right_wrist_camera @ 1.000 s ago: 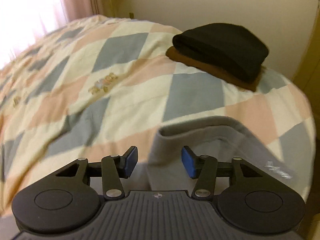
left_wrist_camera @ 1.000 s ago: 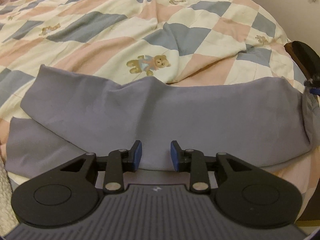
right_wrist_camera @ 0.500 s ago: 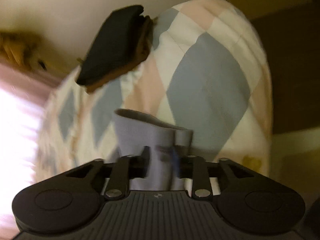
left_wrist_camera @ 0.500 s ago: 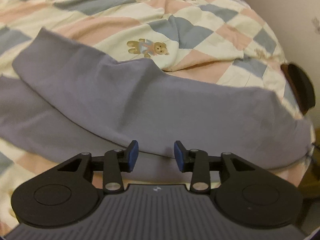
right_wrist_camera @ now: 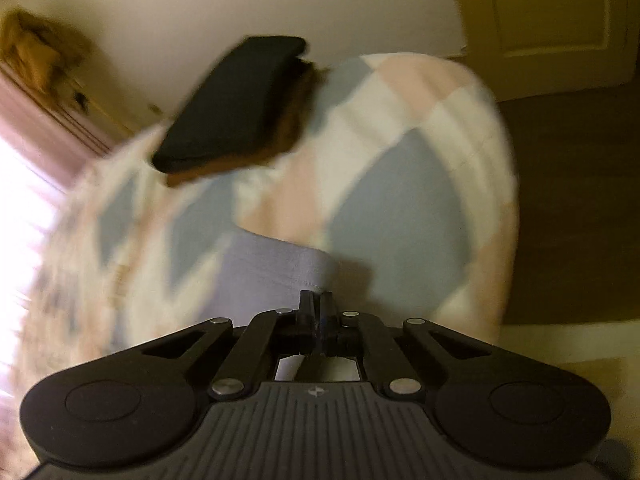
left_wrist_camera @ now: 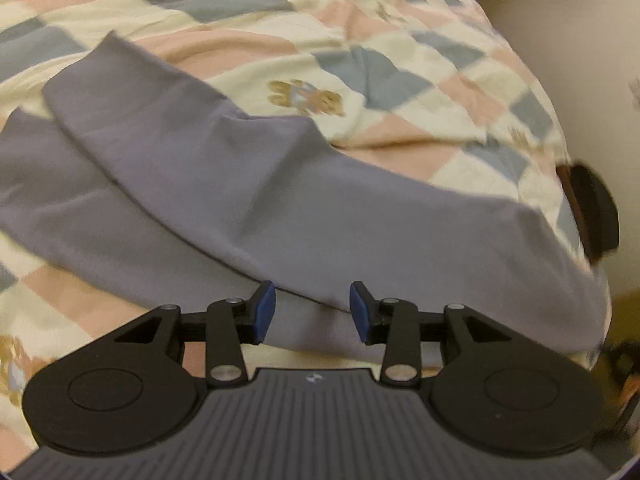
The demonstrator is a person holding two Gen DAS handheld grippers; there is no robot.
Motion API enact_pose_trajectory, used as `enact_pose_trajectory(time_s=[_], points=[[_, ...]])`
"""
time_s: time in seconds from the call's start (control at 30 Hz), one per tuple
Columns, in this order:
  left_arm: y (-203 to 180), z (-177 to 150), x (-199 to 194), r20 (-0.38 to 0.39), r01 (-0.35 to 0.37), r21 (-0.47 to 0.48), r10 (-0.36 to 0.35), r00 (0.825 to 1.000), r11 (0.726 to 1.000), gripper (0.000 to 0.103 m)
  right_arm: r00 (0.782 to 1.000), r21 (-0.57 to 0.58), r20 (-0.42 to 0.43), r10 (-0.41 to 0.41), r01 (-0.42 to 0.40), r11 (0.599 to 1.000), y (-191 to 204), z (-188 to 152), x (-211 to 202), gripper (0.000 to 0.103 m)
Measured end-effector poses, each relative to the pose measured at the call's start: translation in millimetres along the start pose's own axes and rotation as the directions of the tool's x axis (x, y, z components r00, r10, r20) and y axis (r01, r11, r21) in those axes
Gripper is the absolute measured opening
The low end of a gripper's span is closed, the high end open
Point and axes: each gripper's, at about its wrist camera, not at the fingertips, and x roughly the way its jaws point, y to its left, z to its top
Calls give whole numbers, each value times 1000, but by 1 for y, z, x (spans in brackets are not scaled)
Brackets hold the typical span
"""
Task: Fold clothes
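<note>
A grey-purple garment (left_wrist_camera: 248, 184) lies folded lengthwise across the patchwork quilt (left_wrist_camera: 360, 56), one layer over another. My left gripper (left_wrist_camera: 311, 312) is open and empty, its blue pads just above the garment's near edge. In the right wrist view my right gripper (right_wrist_camera: 316, 306) is shut on the hem corner of the same garment (right_wrist_camera: 272, 268), which hangs from the jaws over the bed. The view is blurred by motion.
A folded black garment on a brown one (right_wrist_camera: 236, 108) is stacked at the bed's far corner; it also shows in the left wrist view (left_wrist_camera: 596, 212). Beyond the bed edge are a dark floor (right_wrist_camera: 572, 200), a wall and a door (right_wrist_camera: 552, 8).
My right gripper closed on the garment's hem corner and rolled as it moved. My left gripper stayed open and shifted right along the garment's near edge.
</note>
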Motion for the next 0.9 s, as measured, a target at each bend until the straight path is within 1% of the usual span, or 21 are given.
enact_pose_trajectory(time_s=[0.07,0.1,0.13,0.17,0.2,0.23,0.27,0.33,0.4,0.47,0.53,0.57,0.63,0.73,0.77,0.8,0.83,0.87,0.9], points=[[14,4,-9,53,-22,-77,26,998,997,35,998,12,-53,-17,18,1000,-8,-5,14,3],[23,6,-14,85,-29,-124,40,996,992,36,998,-3,-54,-23,22,1000,-6,-7,16,5],[37,10,-21,120,-32,-186,55,991,982,39,998,-10,-54,-20,19,1000,-5,-8,17,8],[52,14,-26,149,-34,-246,73,986,969,41,998,2,-57,-11,11,1000,-4,-9,18,14],[69,18,-31,181,-32,-308,91,979,951,44,998,16,-59,-8,9,1000,-4,-9,19,17],[84,22,-34,210,-24,-358,106,972,933,44,998,30,-60,-8,10,1000,-4,-9,20,17],[98,27,-36,235,-17,-401,121,964,916,44,998,36,-63,-11,13,999,-4,-9,22,19],[123,37,-37,274,-6,-457,147,950,889,44,997,38,-72,-20,23,999,-3,-9,26,23],[142,48,-30,304,7,-485,161,939,874,44,996,30,-78,-33,36,999,-1,-10,29,27],[160,57,-20,322,16,-515,176,930,857,40,996,6,-76,-50,50,999,4,-12,31,30],[177,63,-8,330,37,-554,178,927,832,39,995,-22,-73,-69,67,997,9,-14,32,33],[185,64,-3,333,54,-570,171,927,820,38,994,-31,-71,-77,75,997,12,-14,33,36],[197,66,5,362,117,-597,136,922,793,37,993,-49,-69,-92,89,995,17,-15,34,38],[203,66,12,391,177,-613,101,915,770,36,992,-65,-65,-110,106,992,22,-16,35,39],[204,67,13,406,206,-610,79,910,765,34,992,-66,-63,-113,109,992,22,-16,35,39],[204,68,13,419,226,-603,63,906,765,27,992,-63,-60,-115,112,992,22,-16,35,39],[204,69,14,428,243,-595,46,902,766,23,992,-59,-57,-117,114,992,22,-17,35,39],[203,71,14,432,250,-582,33,901,774,21,991,-56,-54,-119,116,992,23,-17,35,39],[202,72,15,429,248,-566,24,903,786,12,991,-59,-51,-125,122,991,24,-17,35,37]])
